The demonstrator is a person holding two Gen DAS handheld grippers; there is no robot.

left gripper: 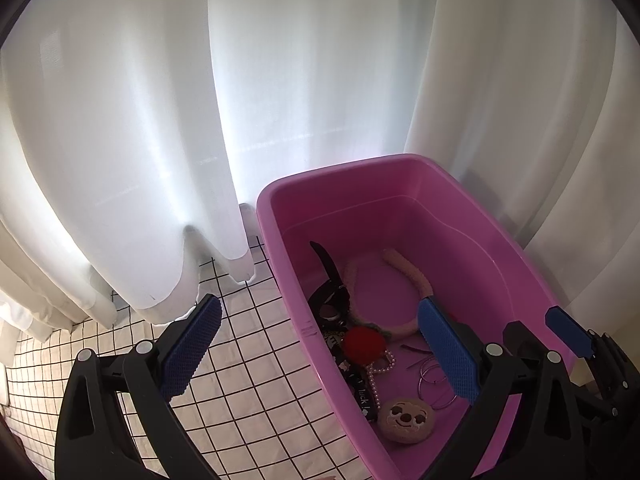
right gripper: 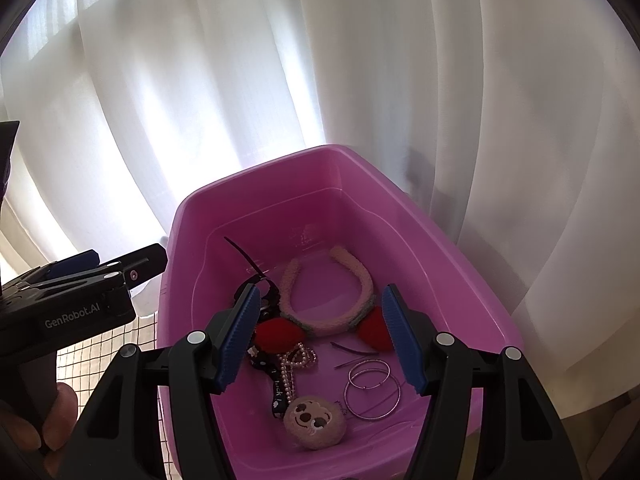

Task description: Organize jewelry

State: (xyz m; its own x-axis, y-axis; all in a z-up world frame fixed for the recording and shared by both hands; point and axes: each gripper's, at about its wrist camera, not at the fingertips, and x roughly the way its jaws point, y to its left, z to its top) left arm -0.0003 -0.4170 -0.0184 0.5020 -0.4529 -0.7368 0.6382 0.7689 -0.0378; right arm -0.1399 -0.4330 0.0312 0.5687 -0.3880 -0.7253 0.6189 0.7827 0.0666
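White curtains hang behind a grid-patterned tabletop where a pink plastic tub holds a heap of accessories. Both handheld grippers hover above it with jaws spread and nothing between them: the left gripper straddles the tub's left wall, one finger over the tabletop, and the right gripper hangs over the tub's middle.

On the tub's floor lie a fuzzy cream headband with red pompoms, a black watch, a black printed strap, a pearl strand, thin metal hoops and a round plush face charm at the near end. All the jewelry in view already sits in the tub, a scene that fits either pieces gathered there or pieces waiting to be sorted out.

Any grasp here, by this judgement, goes best on one separate piece, closing across its bulk, since the pearls, strap and pompom overlap and would likely drag one another.

Readable writing: "GenRobot.AI" on the left gripper's body in the right wrist view, and "luck !" on the strap.
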